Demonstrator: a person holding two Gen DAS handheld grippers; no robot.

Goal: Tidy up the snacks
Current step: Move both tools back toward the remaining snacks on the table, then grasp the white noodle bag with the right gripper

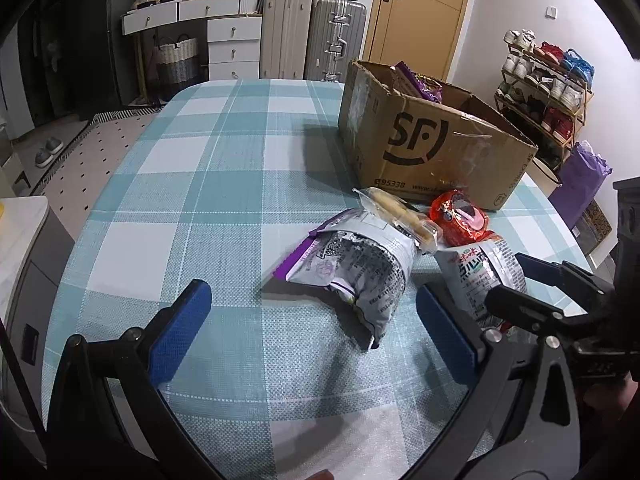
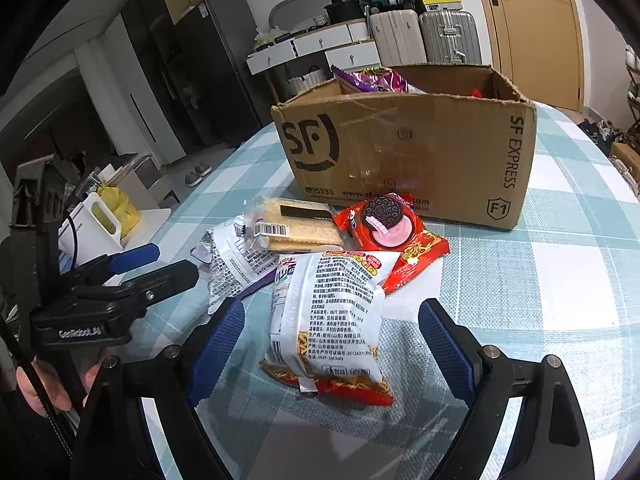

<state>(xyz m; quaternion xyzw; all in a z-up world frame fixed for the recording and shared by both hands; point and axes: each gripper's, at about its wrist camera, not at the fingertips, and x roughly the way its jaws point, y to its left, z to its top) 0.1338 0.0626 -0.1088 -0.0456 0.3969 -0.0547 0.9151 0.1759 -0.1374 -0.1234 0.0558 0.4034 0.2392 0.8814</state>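
Several snack packs lie together on the checked tablecloth in front of a cardboard box (image 2: 440,152) (image 1: 420,148). A white noodle-snack bag (image 2: 332,312) (image 1: 488,276) sits between the fingers of my right gripper (image 2: 332,332), which is open with its pads clear of the bag. My left gripper (image 1: 316,320) is open too, and a silver-and-purple bag (image 1: 360,276) (image 2: 236,264) lies just ahead between its fingers, untouched. Behind these lie a wafer pack (image 2: 296,226) (image 1: 400,216) and a red cookie pack (image 2: 388,220) (image 1: 460,220). A purple bag (image 2: 372,80) pokes out of the box.
The tablecloth (image 1: 224,184) stretches bare to the left of the snacks and the box. A white stand (image 2: 96,224) is beside the table's left edge. A shoe rack (image 1: 548,92) and a purple paper bag (image 1: 584,180) stand at the right; suitcases (image 1: 316,36) and drawers are behind.
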